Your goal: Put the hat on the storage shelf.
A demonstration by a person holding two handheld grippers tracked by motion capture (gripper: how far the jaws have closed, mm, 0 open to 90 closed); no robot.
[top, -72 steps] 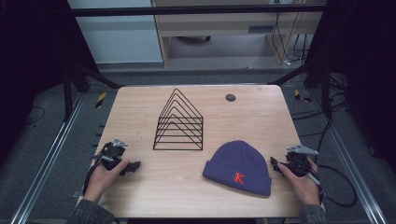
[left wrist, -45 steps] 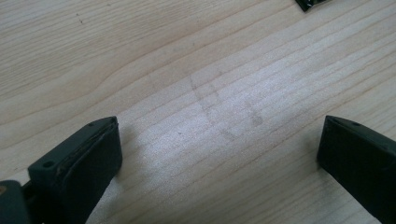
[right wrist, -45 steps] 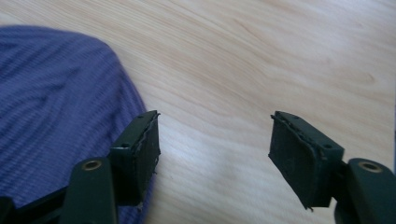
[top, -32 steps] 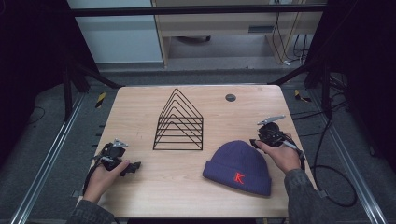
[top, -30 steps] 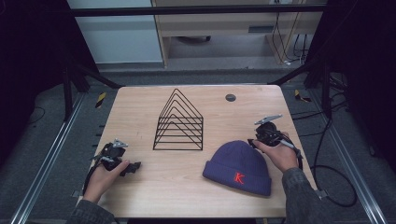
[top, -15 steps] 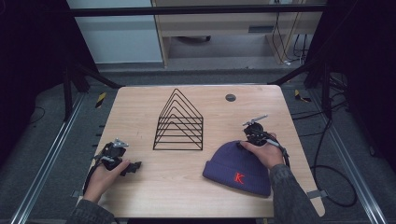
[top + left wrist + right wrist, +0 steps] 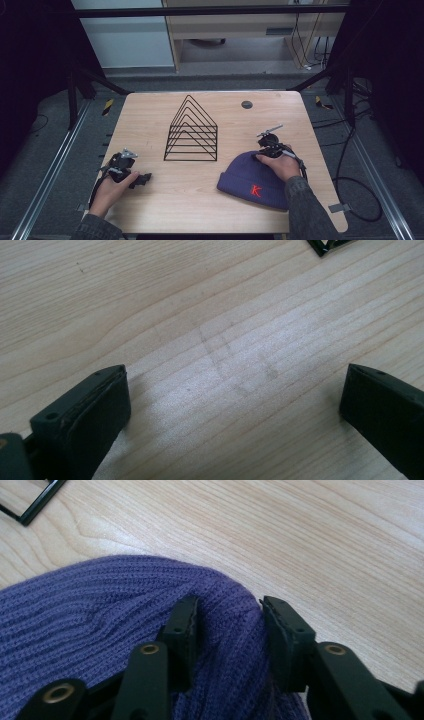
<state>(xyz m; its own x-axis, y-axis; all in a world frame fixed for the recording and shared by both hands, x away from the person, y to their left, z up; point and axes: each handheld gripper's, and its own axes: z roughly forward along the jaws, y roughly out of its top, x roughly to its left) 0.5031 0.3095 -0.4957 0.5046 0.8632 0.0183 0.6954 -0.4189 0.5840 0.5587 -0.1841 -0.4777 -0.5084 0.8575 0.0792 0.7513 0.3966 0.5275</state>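
Left gripper, near front-left of the black wire triangular rack: unmoved since the earlier frames, jaws spread wide over bare light wooden table, nothing between them.

Black wire triangular rack: standing upright, untouched.

Purple ribbed knit beanie, near front-right of the rack: lying flat on the table.

Right gripper, right of the rack: it has travelled from the table's right edge to the beanie's far rim. Its jaws have just been closing, a fold of knit bunched between them and pinched. Judgement: grasp made, lifting comes next.

Writing: a red letter "K" embroidered on the beanie's cuff; nothing else legible.
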